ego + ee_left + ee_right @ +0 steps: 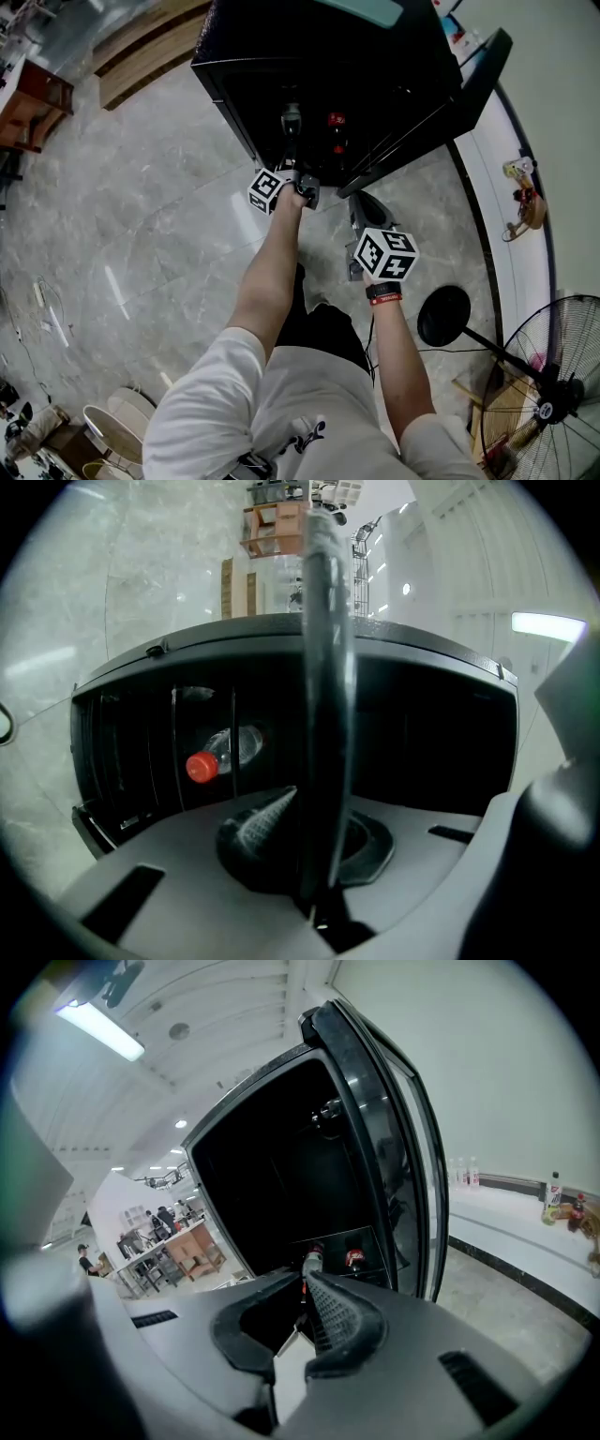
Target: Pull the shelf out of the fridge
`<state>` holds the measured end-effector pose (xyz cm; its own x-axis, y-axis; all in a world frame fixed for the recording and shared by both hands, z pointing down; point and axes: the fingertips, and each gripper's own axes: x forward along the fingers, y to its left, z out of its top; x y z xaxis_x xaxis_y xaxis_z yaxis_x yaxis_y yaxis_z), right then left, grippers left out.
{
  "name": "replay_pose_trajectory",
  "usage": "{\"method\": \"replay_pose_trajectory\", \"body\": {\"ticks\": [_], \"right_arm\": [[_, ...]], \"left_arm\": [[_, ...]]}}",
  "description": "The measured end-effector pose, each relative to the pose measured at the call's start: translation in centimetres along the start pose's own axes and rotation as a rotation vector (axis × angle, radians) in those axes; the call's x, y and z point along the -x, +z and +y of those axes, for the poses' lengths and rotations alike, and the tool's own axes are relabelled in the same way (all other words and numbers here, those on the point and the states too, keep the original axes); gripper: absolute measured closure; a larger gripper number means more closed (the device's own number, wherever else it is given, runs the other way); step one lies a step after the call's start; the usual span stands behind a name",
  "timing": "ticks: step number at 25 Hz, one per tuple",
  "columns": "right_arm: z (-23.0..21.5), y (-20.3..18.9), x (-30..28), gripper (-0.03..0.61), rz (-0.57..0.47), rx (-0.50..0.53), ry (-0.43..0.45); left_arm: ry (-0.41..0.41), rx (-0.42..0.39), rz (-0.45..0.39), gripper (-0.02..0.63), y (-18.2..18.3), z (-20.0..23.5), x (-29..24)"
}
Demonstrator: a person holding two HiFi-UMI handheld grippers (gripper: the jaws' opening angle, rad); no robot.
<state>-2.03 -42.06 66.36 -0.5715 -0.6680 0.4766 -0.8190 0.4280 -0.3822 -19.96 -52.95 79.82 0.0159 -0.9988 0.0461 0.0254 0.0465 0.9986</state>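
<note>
The black fridge [375, 56] stands with its door [450, 103] swung open to the right. My left gripper [300, 185] reaches into the fridge's front. In the left gripper view it [323, 808] is shut on the dark shelf [324, 667], whose front edge runs edge-on between the pads [267, 822]. A clear bottle with a red cap [217, 757] lies deeper inside. My right gripper [361, 202] hangs lower, just in front of the door's foot, shut with nothing between its fingertips [307, 1281]. It faces the open fridge [272, 1176].
Two bottles [354, 1258] show low inside the fridge, one with a red cap [336, 120]. A standing fan [553, 394] with a round base [443, 316] is at the right. A white ledge [511, 141] with small bottles runs along the wall. Chairs [117, 427] stand at lower left.
</note>
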Motion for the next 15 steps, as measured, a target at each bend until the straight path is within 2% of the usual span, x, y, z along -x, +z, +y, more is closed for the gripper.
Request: {"method": "replay_pose_trajectory", "body": {"ticks": [10, 15], "right_arm": [[0.4, 0.2, 0.9, 0.552, -0.001, -0.003, 0.005], [0.0, 0.3, 0.1, 0.557, 0.026, 0.029, 0.013]], "left_arm": [[0.003, 0.019, -0.010, 0.581, -0.7, -0.4, 2.0], [0.014, -0.007, -0.003, 0.584, -0.9, -0.7, 2.9]]}}
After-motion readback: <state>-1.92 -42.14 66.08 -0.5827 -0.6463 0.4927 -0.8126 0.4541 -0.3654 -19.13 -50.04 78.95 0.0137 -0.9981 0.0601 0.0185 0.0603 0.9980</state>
